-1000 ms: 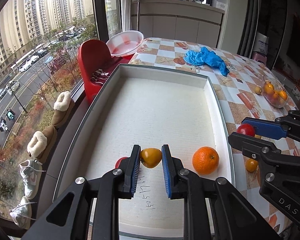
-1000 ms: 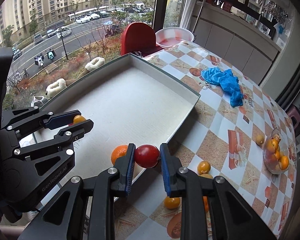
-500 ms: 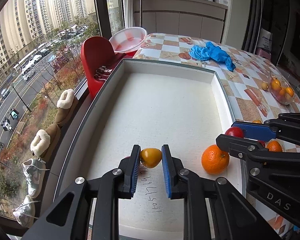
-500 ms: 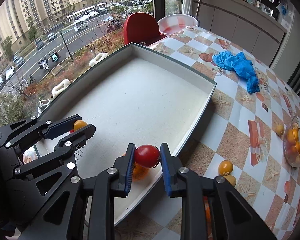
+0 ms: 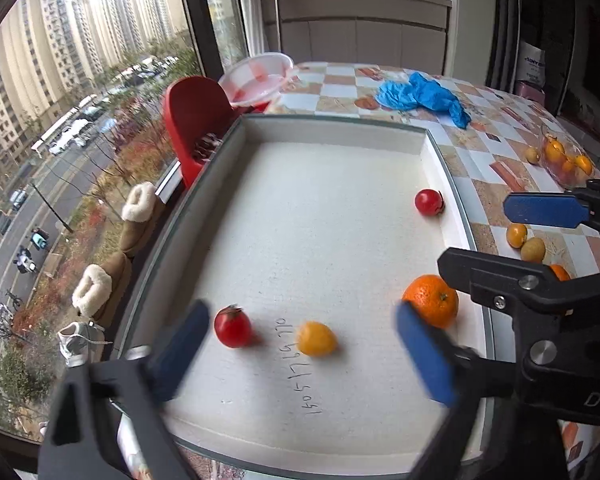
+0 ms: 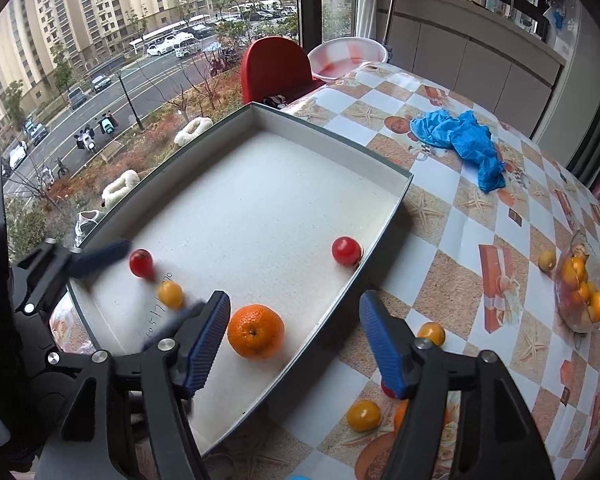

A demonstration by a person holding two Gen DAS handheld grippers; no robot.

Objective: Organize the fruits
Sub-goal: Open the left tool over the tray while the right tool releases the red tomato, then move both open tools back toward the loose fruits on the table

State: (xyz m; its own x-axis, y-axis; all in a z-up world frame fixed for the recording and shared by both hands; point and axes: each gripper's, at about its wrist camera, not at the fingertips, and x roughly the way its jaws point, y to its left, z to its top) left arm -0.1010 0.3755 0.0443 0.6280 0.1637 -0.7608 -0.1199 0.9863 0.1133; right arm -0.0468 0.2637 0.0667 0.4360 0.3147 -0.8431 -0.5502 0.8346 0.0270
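Observation:
A white tray (image 5: 452, 184) (image 6: 392, 208) lies on the table. In it are a yellow fruit (image 5: 315, 338) (image 6: 170, 294), a red tomato (image 5: 233, 327) (image 6: 141, 263) beside it, a second red tomato (image 5: 429, 201) (image 6: 345, 251) by the right wall, and an orange (image 5: 432, 300) (image 6: 256, 331). My left gripper (image 5: 300, 354) (image 6: 140, 292) is open and empty above the yellow fruit. My right gripper (image 6: 294, 338) (image 5: 496, 236) is open and empty over the tray's right wall, near the orange.
Loose small yellow and orange fruits (image 6: 364, 415) (image 5: 517, 235) lie on the checkered tablecloth right of the tray. A clear bag of fruit (image 6: 580, 284) sits at the far right. A blue cloth (image 6: 460, 136), a red chair (image 6: 274, 66) and a pink basin (image 6: 346, 58) are beyond the tray.
Both grippers have opened. The left one let go of the yellow fruit, the right one of the red tomato; both fruits now lie in the tray. Both grippers have pulled back.

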